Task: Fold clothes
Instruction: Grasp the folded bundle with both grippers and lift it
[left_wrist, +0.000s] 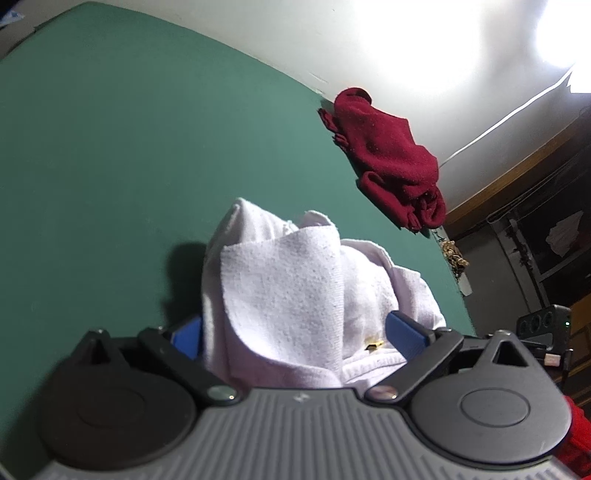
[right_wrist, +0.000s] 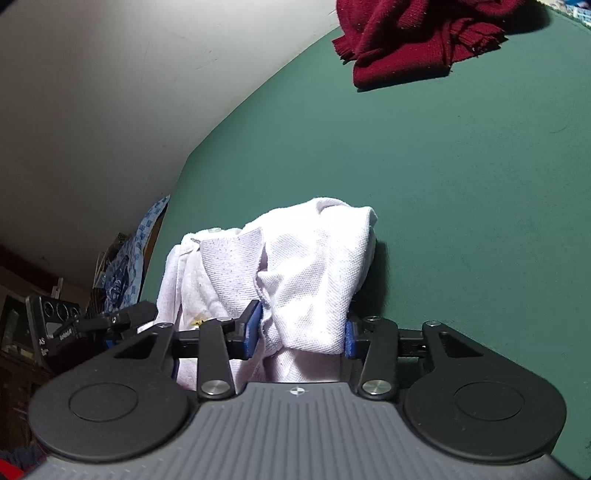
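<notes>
Green felt covers the surface (left_wrist: 110, 166), which runs up to a pale wall, with a dark cluttered shelf area off at 3 o'clock in the left wrist view. A white knit garment (left_wrist: 295, 280), seemingly a polo shirt with a ribbed collar, is bunched in a loose heap just ahead of both tools. The left tongs (left_wrist: 295, 332) stand wide apart with the heap filling the gap; their blue pads flank the cloth, but whether they press on it I cannot tell. The right tongs (right_wrist: 303, 332) stand much narrower, blue pads pinching a gathered fold of the same shirt (right_wrist: 310, 266), so they look clamped on it. A dark red knit garment (left_wrist: 391, 162) lies crumpled toward 1 o'clock at the far edge of the felt, well apart from the white one; in the right wrist view it (right_wrist: 413, 40) sits near 12 o'clock. Neither piece lies folded. My reading is that the white shirt is being handled as a bundle, either being picked up to spread out or being shifted. Any next move calls for finding a hem or shoulder seam and drawing the cloth flat without dragging it off the edge.
</notes>
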